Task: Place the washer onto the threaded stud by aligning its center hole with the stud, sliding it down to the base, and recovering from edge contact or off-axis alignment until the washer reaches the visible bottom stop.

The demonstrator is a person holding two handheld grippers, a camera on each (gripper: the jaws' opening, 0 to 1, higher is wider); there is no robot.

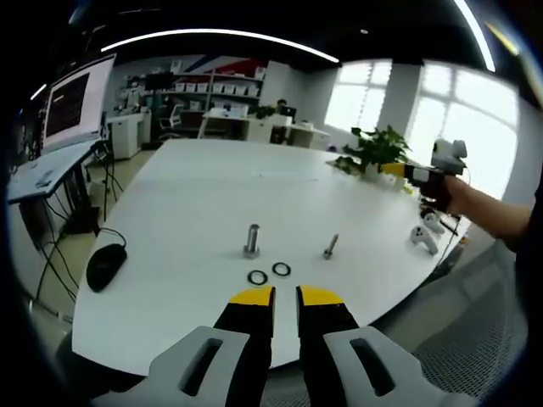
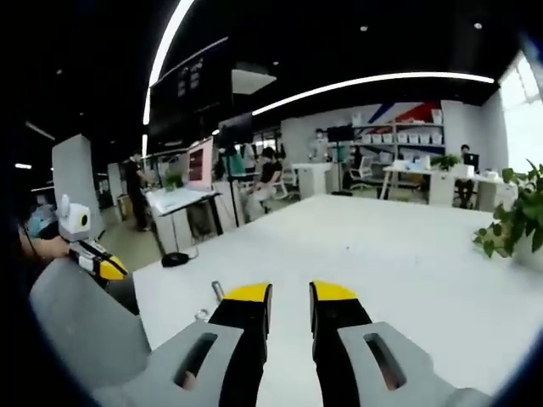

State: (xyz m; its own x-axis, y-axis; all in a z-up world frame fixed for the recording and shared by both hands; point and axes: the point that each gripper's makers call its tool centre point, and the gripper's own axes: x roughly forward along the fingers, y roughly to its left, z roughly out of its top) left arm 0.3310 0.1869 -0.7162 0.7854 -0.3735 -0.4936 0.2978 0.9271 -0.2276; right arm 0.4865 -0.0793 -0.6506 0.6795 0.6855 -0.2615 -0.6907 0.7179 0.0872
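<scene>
- Left gripper (image 1: 286,295) is hovering with jaws slightly parted, holding nothing; washers (image 1: 269,273) are lying just ahead on the surface (image 1: 204,195), upright stud (image 1: 252,241) beyond.
- Right gripper (image 2: 290,292) is also hanging empty, jaws slightly parted, farther off.

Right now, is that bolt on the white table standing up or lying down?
Standing up. In the left gripper view the bolt rises vertically from its wide base on the table, with two washers lying flat in front of it.

I see a white table (image 1: 212,195), two dark washers (image 1: 269,273), a silvery stud (image 1: 252,241), a black mouse (image 1: 105,264), and yellow-tipped black jaws, apparently grey-mounted.
</scene>
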